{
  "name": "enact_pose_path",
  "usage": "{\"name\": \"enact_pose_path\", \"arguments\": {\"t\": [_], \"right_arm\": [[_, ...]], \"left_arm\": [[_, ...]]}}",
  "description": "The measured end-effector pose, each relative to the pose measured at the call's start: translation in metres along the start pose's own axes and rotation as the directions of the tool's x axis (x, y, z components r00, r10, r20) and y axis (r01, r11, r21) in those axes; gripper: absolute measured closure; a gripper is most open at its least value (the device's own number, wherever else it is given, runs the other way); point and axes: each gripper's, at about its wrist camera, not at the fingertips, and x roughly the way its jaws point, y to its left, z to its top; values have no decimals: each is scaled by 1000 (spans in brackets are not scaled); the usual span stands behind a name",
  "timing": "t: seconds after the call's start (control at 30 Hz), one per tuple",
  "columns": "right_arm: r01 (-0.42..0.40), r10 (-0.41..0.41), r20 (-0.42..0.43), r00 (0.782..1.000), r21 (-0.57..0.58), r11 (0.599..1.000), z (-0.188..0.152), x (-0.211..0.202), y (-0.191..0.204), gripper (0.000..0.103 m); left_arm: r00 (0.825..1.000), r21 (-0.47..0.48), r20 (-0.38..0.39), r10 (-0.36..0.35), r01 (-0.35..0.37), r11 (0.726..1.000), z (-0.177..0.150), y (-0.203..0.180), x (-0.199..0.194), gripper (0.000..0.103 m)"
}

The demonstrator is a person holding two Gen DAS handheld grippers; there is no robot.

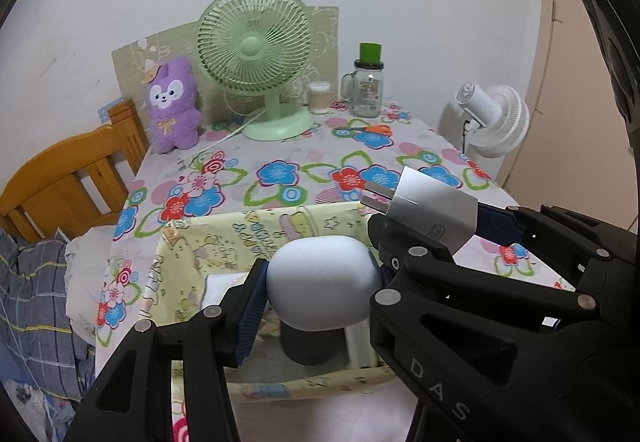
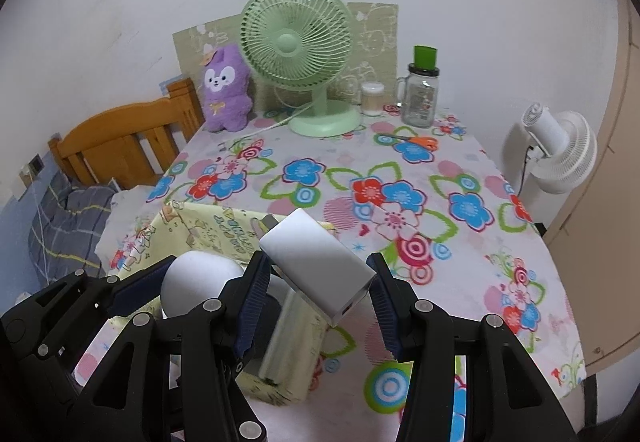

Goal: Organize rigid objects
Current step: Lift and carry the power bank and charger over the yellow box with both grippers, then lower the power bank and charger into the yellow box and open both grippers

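Note:
My left gripper (image 1: 320,288) is shut on a white rounded egg-shaped object (image 1: 324,282), held just above a yellow cartoon-print fabric box (image 1: 224,238) at the table's near edge. Under the object, inside the box, stands a dark cylinder (image 1: 308,342) with a white item (image 1: 220,288) beside it. My right gripper (image 2: 318,294) is shut on a white plug charger (image 2: 316,266), prongs pointing away, over the box's right rim (image 2: 208,226). In the left wrist view the charger (image 1: 428,207) hangs at the right. The right wrist view shows the left gripper (image 2: 192,286) close on the left.
A flowered cloth (image 2: 400,201) covers the table. At the back stand a green fan (image 2: 296,53), a purple plush (image 2: 224,89), a small tub (image 2: 372,97) and a glass jar (image 2: 422,93). Orange scissors (image 2: 420,141) lie nearby. A white fan (image 2: 560,149) stands right, a wooden bed frame (image 2: 120,137) left.

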Motion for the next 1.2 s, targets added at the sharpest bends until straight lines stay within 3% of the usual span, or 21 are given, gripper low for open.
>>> {"name": "enact_pose_path", "arguments": {"t": [0.77,1.2], "right_arm": [[-35,31,-100,995,-35,999,12,69,36,50],[-26,17,-155,988,-58,998,8,95,39,50]], "left_arm": [[995,-22,-100,3,-5,1000,0,56,54,46],[971,-32,-236,-33,26,999,-6,65,87,46]]}}
